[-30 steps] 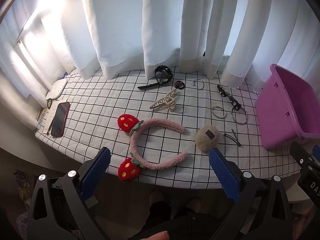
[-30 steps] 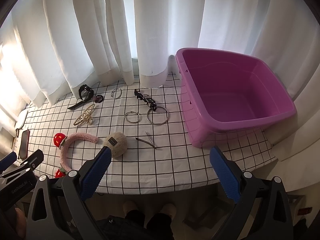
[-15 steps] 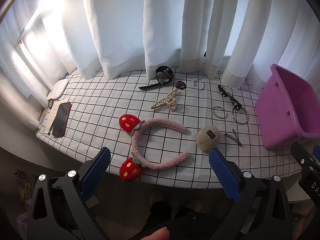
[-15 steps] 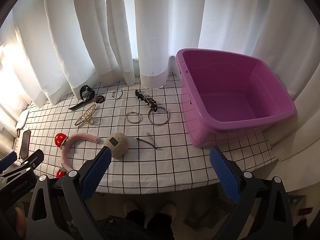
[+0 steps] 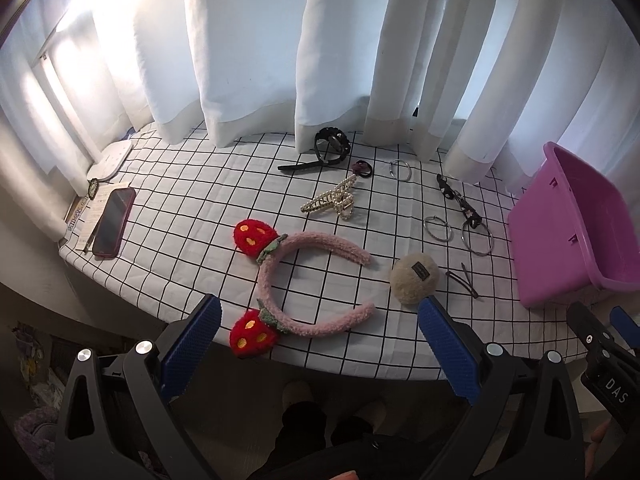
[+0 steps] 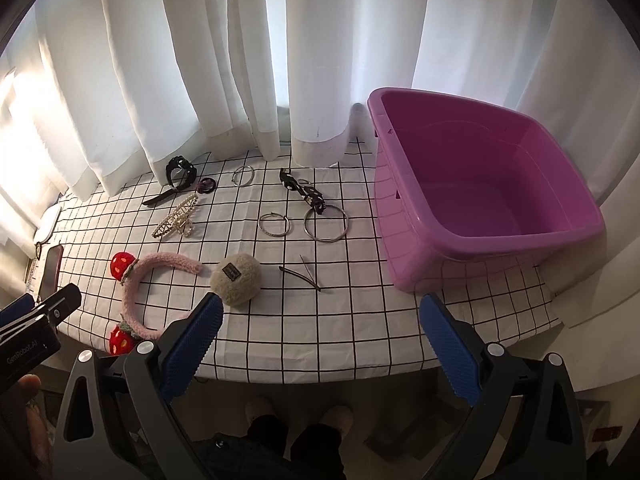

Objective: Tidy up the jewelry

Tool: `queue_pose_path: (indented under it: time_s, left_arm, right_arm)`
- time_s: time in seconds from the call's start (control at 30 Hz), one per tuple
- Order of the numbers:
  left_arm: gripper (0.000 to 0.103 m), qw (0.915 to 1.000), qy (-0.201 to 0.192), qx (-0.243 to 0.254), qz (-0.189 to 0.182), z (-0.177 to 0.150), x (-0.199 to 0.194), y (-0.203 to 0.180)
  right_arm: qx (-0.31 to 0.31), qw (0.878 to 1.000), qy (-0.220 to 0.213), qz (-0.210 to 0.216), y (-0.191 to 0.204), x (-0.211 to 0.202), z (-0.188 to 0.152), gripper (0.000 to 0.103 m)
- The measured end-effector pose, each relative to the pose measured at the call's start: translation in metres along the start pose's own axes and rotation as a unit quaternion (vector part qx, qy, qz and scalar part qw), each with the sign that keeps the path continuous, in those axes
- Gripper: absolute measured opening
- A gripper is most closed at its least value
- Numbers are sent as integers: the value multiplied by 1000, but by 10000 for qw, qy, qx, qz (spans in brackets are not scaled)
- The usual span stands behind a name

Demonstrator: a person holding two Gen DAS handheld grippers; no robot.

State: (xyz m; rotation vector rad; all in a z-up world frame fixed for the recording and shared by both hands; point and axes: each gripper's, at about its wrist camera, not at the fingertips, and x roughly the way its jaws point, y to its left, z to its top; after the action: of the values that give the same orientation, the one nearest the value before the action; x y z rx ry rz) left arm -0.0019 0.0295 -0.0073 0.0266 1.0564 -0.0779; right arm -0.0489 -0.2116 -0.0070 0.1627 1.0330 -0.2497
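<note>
Both blue-padded grippers, left gripper (image 5: 318,334) and right gripper (image 6: 320,334), hover wide open and empty at the table's near edge. The fuzzy pink strawberry headband (image 5: 292,280) lies just ahead of the left one, nearer it, opening rightward; the empty purple plastic bin (image 6: 492,204) sits far right.

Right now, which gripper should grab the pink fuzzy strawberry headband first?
Left. The left gripper is open and frames the pink fuzzy strawberry headband just ahead. The right gripper, also open, points between the beige pompom and the purple plastic tub; the headband lies off to its left.
</note>
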Motion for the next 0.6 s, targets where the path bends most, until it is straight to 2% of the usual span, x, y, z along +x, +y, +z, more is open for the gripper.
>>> queue_pose_path:
  time_s: [0.2, 0.33, 0.6]
  left_arm:
    - [97, 9989, 215, -381, 139, -18, 32, 34]
    - [97, 9970, 481, -540, 275, -38, 63, 57]
    - [97, 9967, 365, -558, 465, -46, 113, 76]
  right_arm:
    - [-416, 9988, 104, 236, 13, 27, -19, 94]
    - [-357, 9972, 367, 553, 9, 56, -34, 94]
    - [-298, 9960, 570, 616, 0, 125, -48, 94]
